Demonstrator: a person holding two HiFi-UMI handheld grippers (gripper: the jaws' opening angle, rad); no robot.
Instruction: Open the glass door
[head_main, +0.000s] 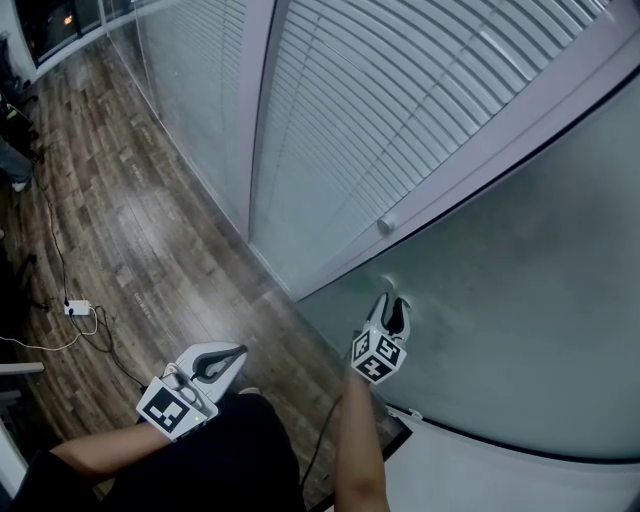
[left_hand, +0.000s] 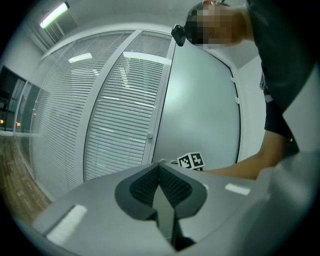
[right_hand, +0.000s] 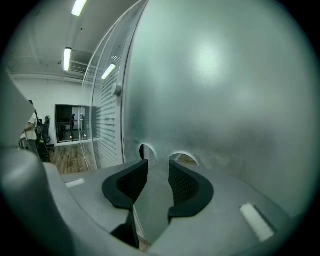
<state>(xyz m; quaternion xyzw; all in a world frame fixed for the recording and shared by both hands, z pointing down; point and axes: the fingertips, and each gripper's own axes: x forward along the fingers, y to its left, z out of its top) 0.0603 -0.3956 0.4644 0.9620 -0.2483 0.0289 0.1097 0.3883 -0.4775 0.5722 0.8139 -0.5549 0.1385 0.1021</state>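
at the 4 o'clock side of the head view stands the glass door (head_main: 520, 300), a broad frosted pane. its dark leading edge runs from about 7 o'clock of centre up toward 2 o'clock, against a pale frame post (head_main: 480, 150) that carries a small knob (head_main: 386, 226). beyond the post, at 12 o'clock, hang slatted blinds (head_main: 400, 100), and a wooden floor (head_main: 130, 220) spreads out at 9 o'clock.

the right gripper (head_main: 393, 303) sits just below centre with its tips right at the pane, near the leading edge. its jaws are spread apart with nothing clamped between them. its own view shows frosted glass straight ahead and two small round clear spots (right_hand: 182, 159) just past the pads, at 12 o'clock of the jaws. whether these are holes or a fitting's marks i cannot tell.

the left gripper (head_main: 232, 355) hangs back at 7 o'clock, well apart from the door. its jaws are pressed together on nothing.

the pane will likely feel heavy and quite rigid, so it should swing or slide as one piece rather than flex. its face looks smooth and would probably let the pads slip, and it offers nothing to pinch. the better hold seems to be the leading edge, with the jaws straddling the glass, or any fitting near those spots. glass is brittle at its edge, so a steady, moderate squeeze and a slow pull suit it best.
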